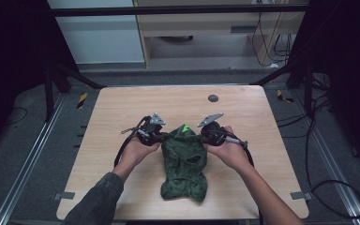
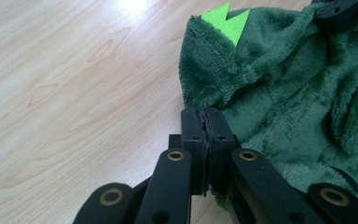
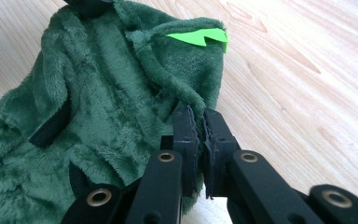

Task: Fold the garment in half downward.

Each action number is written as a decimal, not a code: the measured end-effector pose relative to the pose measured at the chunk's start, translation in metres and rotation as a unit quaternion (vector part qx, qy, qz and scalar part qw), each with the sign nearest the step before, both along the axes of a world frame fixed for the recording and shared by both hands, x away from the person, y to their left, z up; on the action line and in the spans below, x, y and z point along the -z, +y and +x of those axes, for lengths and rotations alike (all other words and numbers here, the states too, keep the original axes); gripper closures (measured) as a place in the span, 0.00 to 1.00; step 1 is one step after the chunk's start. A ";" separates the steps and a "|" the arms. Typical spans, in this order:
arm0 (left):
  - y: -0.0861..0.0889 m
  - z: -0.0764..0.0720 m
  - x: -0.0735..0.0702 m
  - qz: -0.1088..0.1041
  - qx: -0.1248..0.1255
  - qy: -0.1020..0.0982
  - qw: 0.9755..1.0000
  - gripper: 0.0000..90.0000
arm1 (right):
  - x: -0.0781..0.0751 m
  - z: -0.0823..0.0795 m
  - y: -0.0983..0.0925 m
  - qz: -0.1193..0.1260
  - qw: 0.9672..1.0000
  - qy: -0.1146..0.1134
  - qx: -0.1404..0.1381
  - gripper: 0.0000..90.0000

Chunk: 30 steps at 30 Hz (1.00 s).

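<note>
One green plush garment (image 1: 184,168) was laid on the wooden table (image 1: 122,108), near the middle and toward the person's side, its lower end reaching close to the near edge. One bright green zigzag felt piece (image 1: 185,129) was seen at its far end, and dark openings were visible in the fleece partway down. Two grippers were held at that far end, one on each side. The left gripper (image 1: 161,137) was gripped by the left hand (image 1: 138,150), and the right gripper (image 1: 205,136) by the right hand (image 1: 229,150); a grey three-cornered plate was carried on top of each.

In the left gripper view, the two black jaws of the left gripper (image 2: 206,122) were pressed together, with the edge of the garment (image 2: 298,102) lying against their tips and the felt piece (image 2: 228,21) seen just beyond. In the right gripper view, the jaws of the right gripper (image 3: 196,122) were nearly together and pinched on a ridge of the fleece (image 3: 98,102), the felt piece (image 3: 198,37) lying a little farther on. One small dark round disc (image 1: 213,98) was set on the table toward the far edge, well apart from the garment. Two forearms were brought in from the bottom of the high view, the left in a dark sleeve (image 1: 96,201).
</note>
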<state>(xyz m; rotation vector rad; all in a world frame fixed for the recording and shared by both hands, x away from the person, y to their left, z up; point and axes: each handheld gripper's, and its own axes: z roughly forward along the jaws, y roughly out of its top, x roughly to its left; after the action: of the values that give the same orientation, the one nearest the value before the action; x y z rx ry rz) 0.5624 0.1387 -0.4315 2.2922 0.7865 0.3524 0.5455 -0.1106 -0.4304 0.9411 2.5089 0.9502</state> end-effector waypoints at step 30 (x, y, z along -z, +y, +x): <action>0.002 0.007 -0.031 0.005 -0.010 -0.032 0.999 0.98 | -0.026 0.011 0.002 0.012 1.000 -0.015 -0.004 0.95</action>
<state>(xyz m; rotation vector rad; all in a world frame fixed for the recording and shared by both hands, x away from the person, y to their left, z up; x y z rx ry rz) 0.5692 0.1410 -0.4010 2.2719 0.7775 0.4362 0.5567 -0.1083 -0.4042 0.9189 2.4836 0.9908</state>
